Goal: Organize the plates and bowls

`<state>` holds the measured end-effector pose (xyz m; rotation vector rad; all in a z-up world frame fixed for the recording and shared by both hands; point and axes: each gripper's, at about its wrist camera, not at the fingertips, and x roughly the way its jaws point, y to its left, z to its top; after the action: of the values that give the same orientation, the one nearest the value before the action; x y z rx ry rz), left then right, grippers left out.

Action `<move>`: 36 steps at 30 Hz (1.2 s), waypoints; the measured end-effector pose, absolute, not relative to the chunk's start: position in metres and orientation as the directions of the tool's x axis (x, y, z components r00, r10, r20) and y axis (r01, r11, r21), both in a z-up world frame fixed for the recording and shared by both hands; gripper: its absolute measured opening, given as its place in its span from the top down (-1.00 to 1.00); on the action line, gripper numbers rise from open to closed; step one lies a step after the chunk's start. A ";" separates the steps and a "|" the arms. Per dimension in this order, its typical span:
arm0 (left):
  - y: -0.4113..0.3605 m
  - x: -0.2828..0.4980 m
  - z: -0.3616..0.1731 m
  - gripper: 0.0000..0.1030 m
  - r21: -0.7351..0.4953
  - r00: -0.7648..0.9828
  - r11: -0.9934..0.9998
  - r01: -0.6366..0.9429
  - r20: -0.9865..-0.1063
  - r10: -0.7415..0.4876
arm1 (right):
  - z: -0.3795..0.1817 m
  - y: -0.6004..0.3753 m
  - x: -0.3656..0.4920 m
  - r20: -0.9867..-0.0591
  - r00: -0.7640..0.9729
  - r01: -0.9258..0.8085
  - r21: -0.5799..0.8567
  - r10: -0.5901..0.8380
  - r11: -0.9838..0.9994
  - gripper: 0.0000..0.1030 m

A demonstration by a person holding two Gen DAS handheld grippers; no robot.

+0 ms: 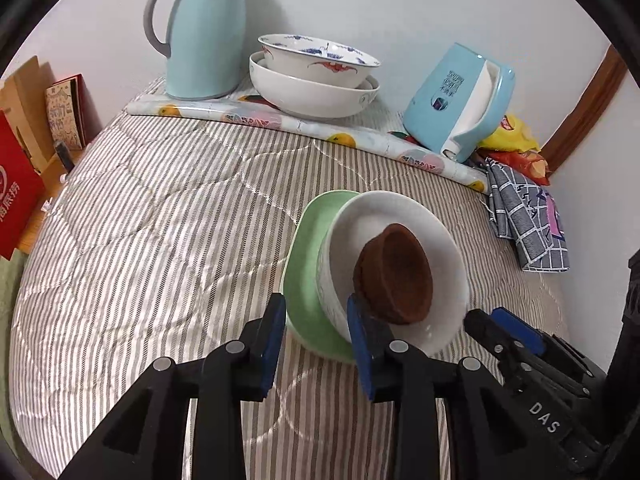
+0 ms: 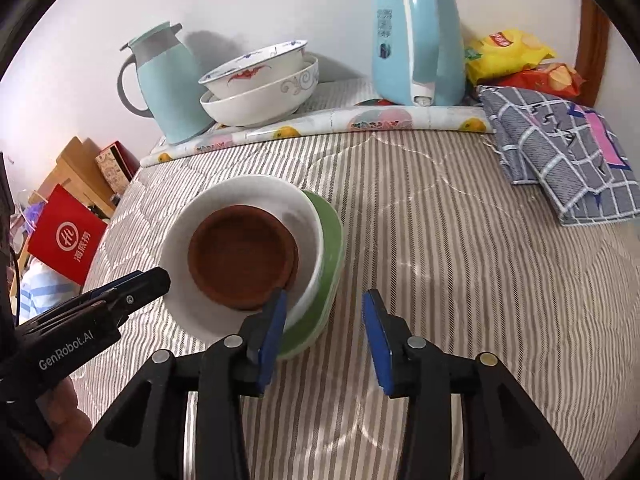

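Note:
A stack sits on the striped quilt: a green plate (image 1: 304,272) under a white bowl (image 1: 444,256) holding a small brown bowl (image 1: 396,276). It also shows in the right wrist view as green plate (image 2: 332,256), white bowl (image 2: 180,240) and brown bowl (image 2: 242,256). My left gripper (image 1: 316,336) is open, its jaws straddling the near rims of the plate and white bowl. My right gripper (image 2: 324,328) is open, straddling the stack's rim from the other side. Two larger nested bowls (image 1: 316,80) stand at the back, also in the right wrist view (image 2: 260,88).
A pale blue thermos jug (image 1: 204,32) and a blue electric kettle (image 1: 460,100) stand on a fruit-print mat (image 1: 280,120) by the wall. A checked cloth (image 2: 560,152) and snack bags (image 2: 516,56) lie right. Red boxes (image 1: 16,196) sit off the left edge.

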<state>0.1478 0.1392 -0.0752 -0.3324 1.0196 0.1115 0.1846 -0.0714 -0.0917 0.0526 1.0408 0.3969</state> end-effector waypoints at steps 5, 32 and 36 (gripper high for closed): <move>0.134 0.129 -0.061 0.35 -0.229 0.549 0.945 -0.233 -0.833 -0.066 | -0.071 -0.083 0.159 -0.811 0.503 -0.277 0.176 0.298 0.945 0.07; 0.042 0.030 0.010 -0.70 -0.156 0.689 0.984 -0.088 -0.723 -0.053 | 0.001 -0.170 0.037 -0.711 0.695 -0.107 0.049 0.110 0.993 -0.91; 0.040 0.024 0.010 -0.70 -0.169 0.687 0.982 -0.086 -0.723 -0.064 | 0.003 -0.176 0.029 -0.713 0.692 -0.094 0.067 0.113 0.993 -0.91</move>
<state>0.0243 0.0403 0.0098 -0.1959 0.8142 0.0125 0.0287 -0.1761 0.0026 0.0255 0.7989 0.1157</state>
